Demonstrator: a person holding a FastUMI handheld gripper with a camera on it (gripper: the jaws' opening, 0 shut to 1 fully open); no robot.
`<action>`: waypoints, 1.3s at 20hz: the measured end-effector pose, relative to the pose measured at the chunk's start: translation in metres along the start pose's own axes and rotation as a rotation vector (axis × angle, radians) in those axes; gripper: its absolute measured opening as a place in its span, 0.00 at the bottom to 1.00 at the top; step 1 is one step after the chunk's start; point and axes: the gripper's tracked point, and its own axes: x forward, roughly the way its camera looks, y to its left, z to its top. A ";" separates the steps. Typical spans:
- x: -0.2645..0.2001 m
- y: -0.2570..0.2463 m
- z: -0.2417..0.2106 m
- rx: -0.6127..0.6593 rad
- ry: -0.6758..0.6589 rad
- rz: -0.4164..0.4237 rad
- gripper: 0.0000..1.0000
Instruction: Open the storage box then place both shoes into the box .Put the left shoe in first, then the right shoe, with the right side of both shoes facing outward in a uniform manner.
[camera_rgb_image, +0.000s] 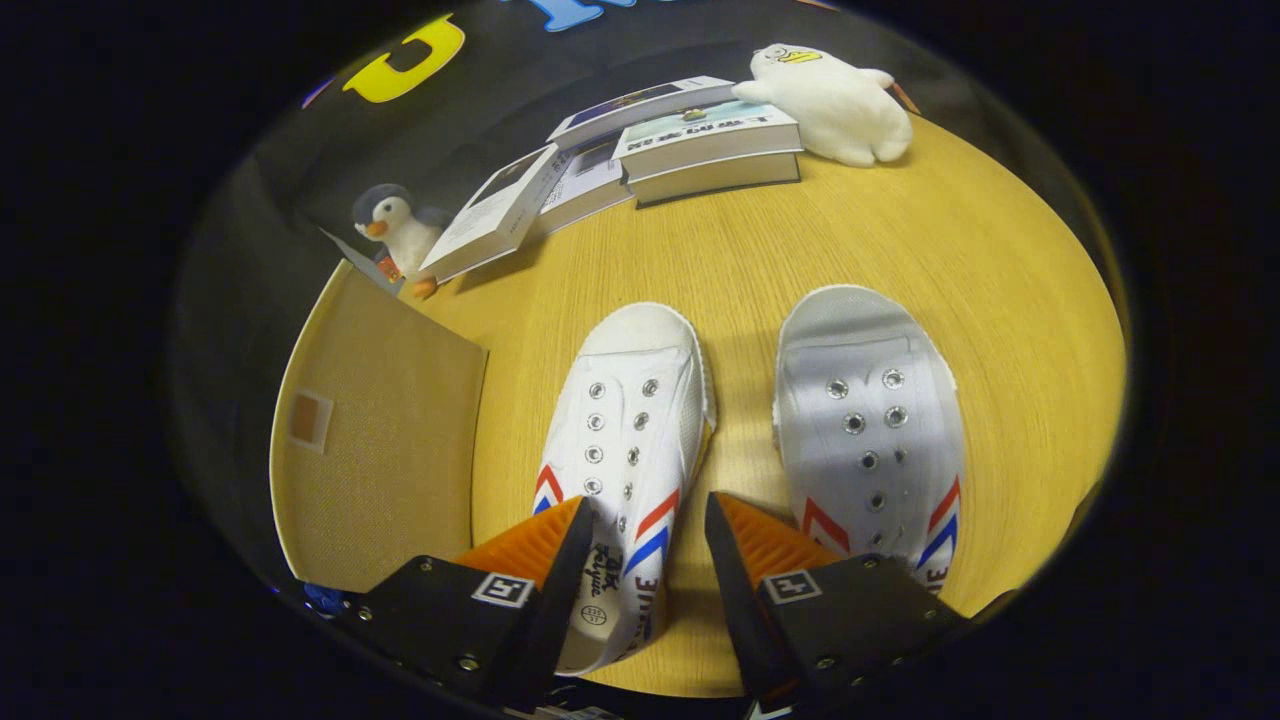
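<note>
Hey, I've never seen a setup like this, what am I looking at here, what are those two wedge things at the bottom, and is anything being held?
This comes from a fisheye camera riding on a handheld two-finger gripper, looking forward along its fingers. The wedges are those fingers, spread open above the near shoe's heel end; they press on nothing. On the wooden table lie two white shoes: the near shoe between the fingers, the other shoe beside it. The tan storage box sits alongside, closed. Beyond are stacked books, a penguin toy and a white plush.

Warm light fell evenly on the table (850, 240). Fisheye bending curved its rim. The books (660, 140) cast short, soft shadows.
</note>
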 end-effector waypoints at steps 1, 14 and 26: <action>0.002 0.000 0.000 0.013 -0.003 -0.003 0.58; -0.028 0.010 0.008 0.162 -0.009 0.002 0.02; -0.097 0.091 0.053 0.123 -0.107 0.118 0.01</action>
